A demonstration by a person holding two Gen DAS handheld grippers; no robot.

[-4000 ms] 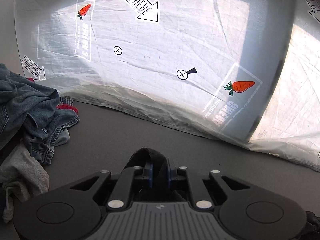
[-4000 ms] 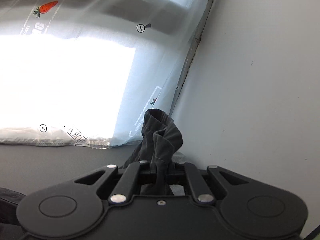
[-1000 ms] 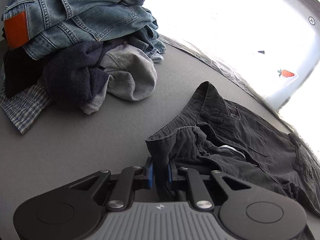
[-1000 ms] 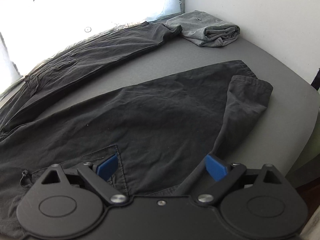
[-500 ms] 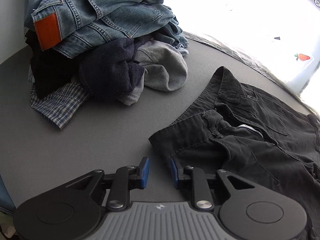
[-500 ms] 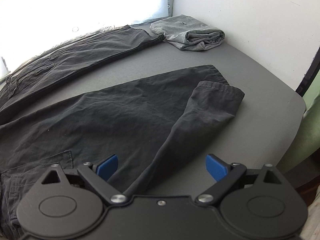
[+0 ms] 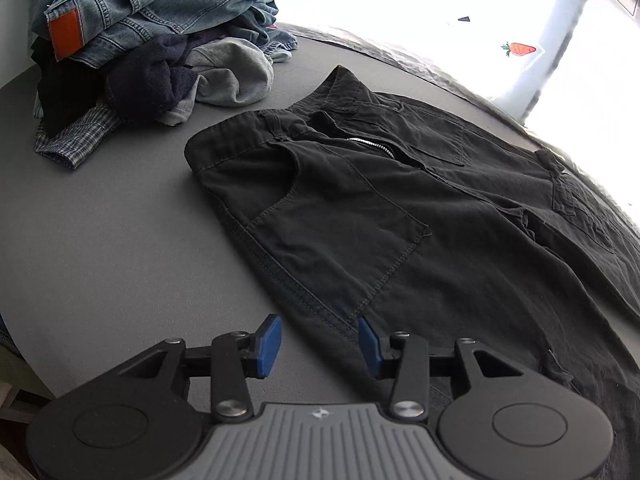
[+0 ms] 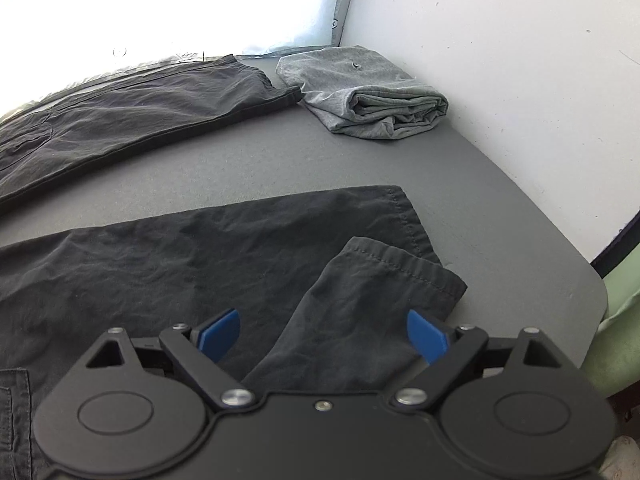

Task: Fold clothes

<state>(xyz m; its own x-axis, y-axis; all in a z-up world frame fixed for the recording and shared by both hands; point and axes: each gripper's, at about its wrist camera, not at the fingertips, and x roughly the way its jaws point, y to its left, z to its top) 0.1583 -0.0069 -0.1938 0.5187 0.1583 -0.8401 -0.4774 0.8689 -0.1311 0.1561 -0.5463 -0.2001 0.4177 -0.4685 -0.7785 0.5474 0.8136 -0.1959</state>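
Far left on the grey table point(image 7: 100, 240): a heap of unfolded clothes point(image 7: 160, 40), with stiff blue denim bearing an orange patch on top, dark navy knit and soft grey jersey below, a checked shirt at the bottom edge. Just right of that heap, apart from it, black trousers point(image 7: 400, 220) spread flat, waistband toward the heap, fly open with a silver zipper showing, stitched patch pocket facing up, thin wrinkled cotton weave. At the near edge of the trousers, left tool point(image 7: 319, 340) released, blue pads spread wide, side seam of the garment lying between and just ahead of them, nothing gripped. Further right, seen from the other wrist, trouser legs point(image 8: 200, 260) parted: far leg stretched long beside the bright window covering, near leg flat with its hemmed cuff doubled back over itself. Directly above that folded-back cuff, right tool point(image 8: 323, 334) released too, blue pads wide apart on either side of the cloth, not pinching it. At far right against the white wall, a folded grey garment point(image 8: 368, 92), soft jersey in a neat rectangular bundle, well apart from the tool.
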